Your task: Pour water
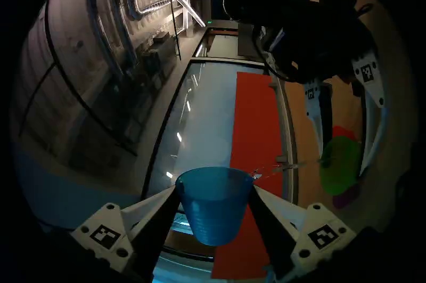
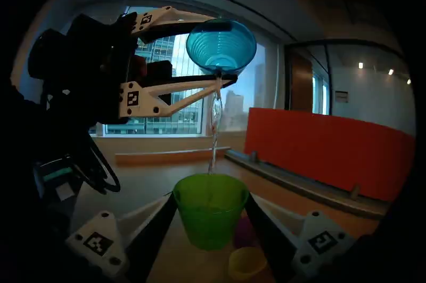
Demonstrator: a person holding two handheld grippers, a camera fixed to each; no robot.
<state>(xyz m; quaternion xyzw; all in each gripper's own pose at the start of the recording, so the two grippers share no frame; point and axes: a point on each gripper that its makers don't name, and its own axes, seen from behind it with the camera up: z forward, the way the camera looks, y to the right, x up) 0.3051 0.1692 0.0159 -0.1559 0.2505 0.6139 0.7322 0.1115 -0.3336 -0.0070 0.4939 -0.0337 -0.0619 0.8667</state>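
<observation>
blue cup (image 1: 214, 205) clamped in left tongs (image 1: 214, 191) pours faint stream (image 2: 214, 123) into green cup (image 2: 211, 216) clamped in right tongs (image 2: 211, 199).

We see a long orange panel (image 2: 330, 150) standing along the far side of a wooden table (image 2: 144, 182), with a grey rail (image 2: 298, 182) running at its foot. Behind them a wide window (image 2: 175, 118) shows tall buildings. Low on the table, a small yellow cup (image 2: 246, 263) sits just beside a purple cup (image 2: 244, 232)
</observation>
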